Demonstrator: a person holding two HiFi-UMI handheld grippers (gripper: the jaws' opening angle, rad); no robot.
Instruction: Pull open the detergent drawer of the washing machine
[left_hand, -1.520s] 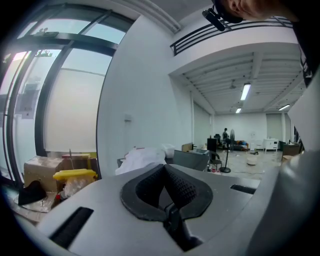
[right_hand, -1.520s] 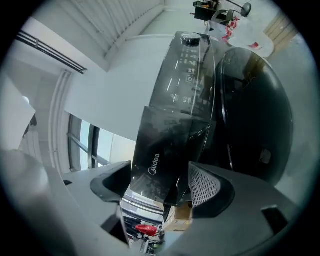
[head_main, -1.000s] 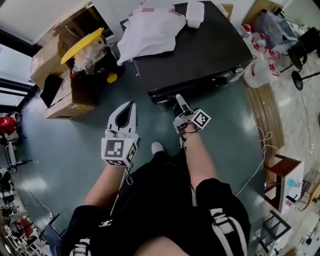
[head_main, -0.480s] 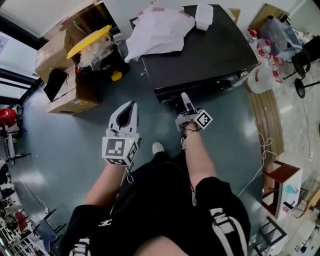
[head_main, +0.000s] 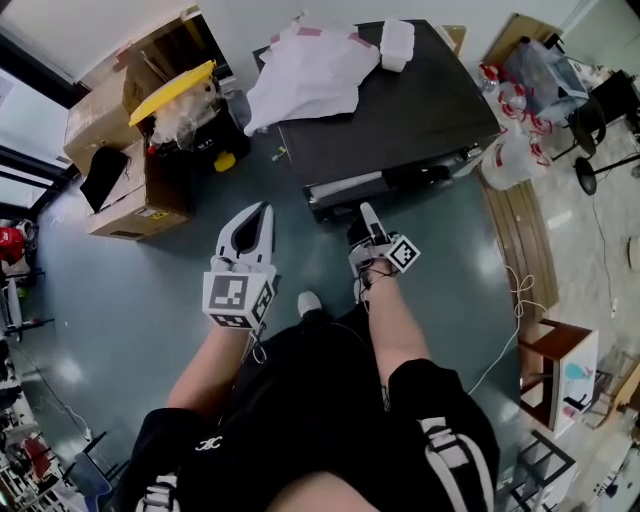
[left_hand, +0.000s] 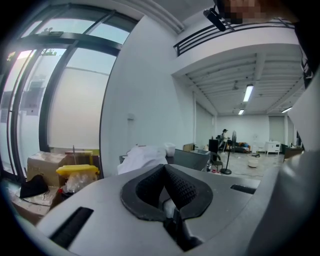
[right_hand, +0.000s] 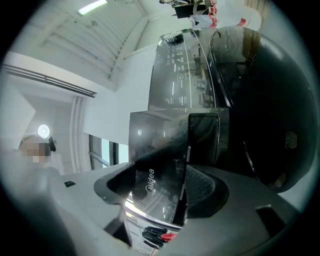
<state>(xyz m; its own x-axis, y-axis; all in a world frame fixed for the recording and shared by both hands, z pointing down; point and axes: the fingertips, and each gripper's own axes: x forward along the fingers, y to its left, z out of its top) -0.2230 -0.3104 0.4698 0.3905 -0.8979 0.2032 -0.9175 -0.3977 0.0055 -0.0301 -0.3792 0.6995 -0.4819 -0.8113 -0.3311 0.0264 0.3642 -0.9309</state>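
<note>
One-handed on the detergent drawer, at the front of the dark washing machine: pinches its glossy panel in the right gripper, jaws just closed onto it, forearm stretched forward. Holds the left gripper level beside it, well short of the machine, jaws pressed together on nothing. Grey-green floor below; white cloth heaped on the machine's top; cardboard boxes and a yellow lid off to the left.
</note>
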